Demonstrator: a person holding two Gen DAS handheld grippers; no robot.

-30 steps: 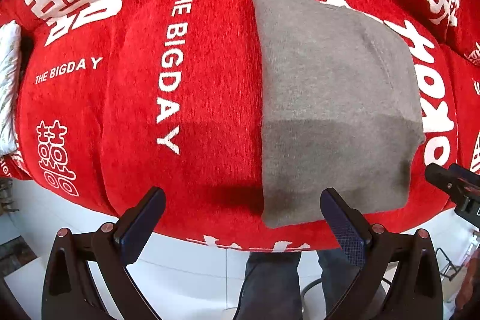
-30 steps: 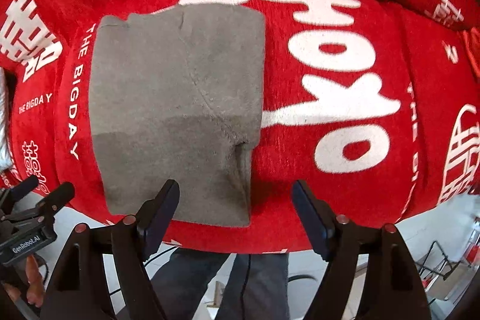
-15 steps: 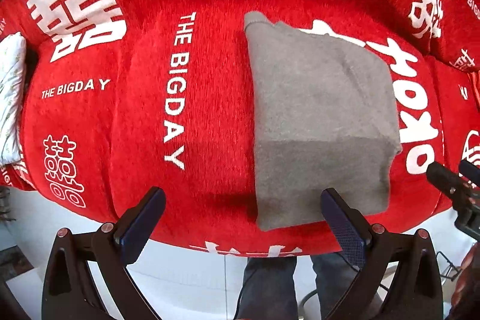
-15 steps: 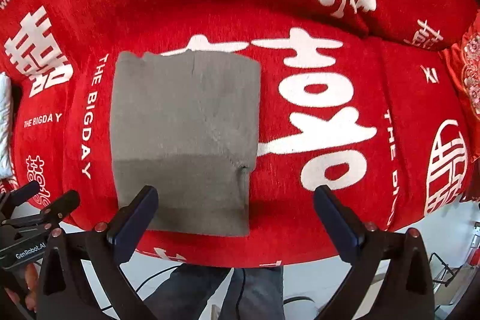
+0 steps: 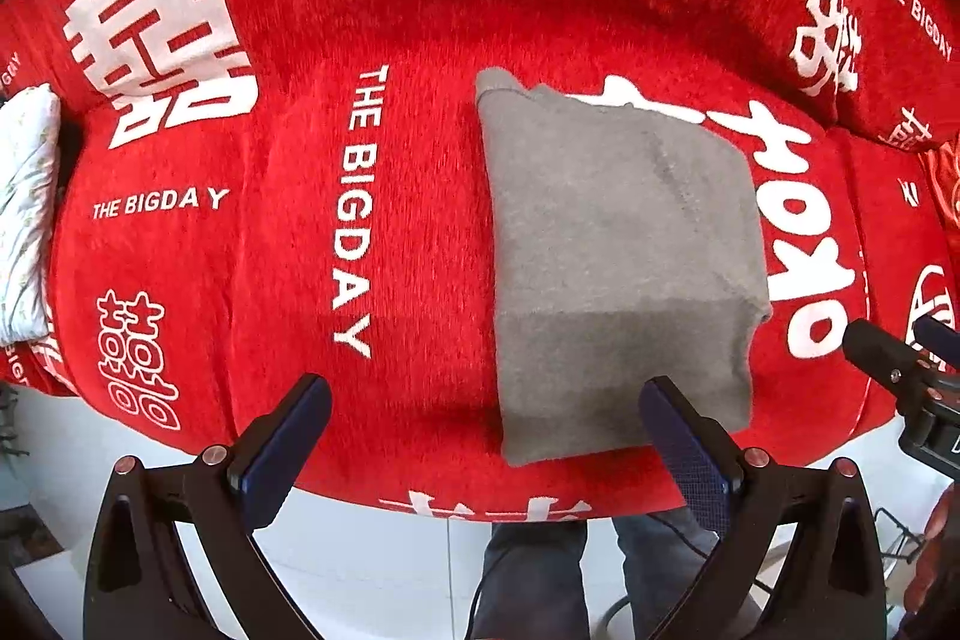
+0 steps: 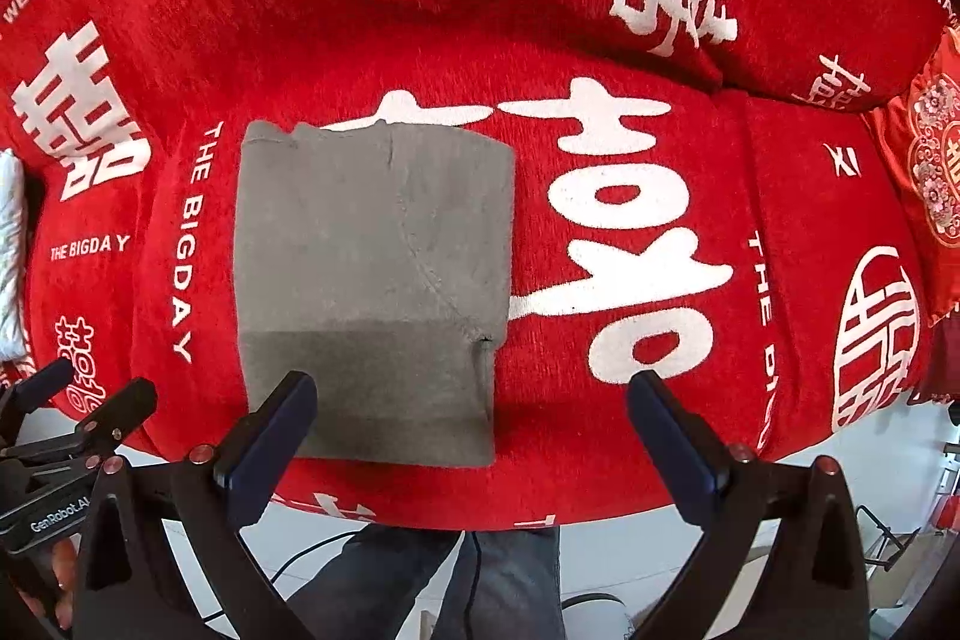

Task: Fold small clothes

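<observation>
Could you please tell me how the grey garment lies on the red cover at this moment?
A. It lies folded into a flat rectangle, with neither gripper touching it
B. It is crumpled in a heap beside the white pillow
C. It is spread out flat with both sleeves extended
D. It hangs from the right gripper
A: the grey garment rests as a neat flat rectangle on the red cover, while the left gripper and right gripper hover open above it, holding nothing.

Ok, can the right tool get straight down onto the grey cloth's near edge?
Probably yes: the right tool hangs open above the grey cloth, and nothing lies between them on the red cover.
</observation>
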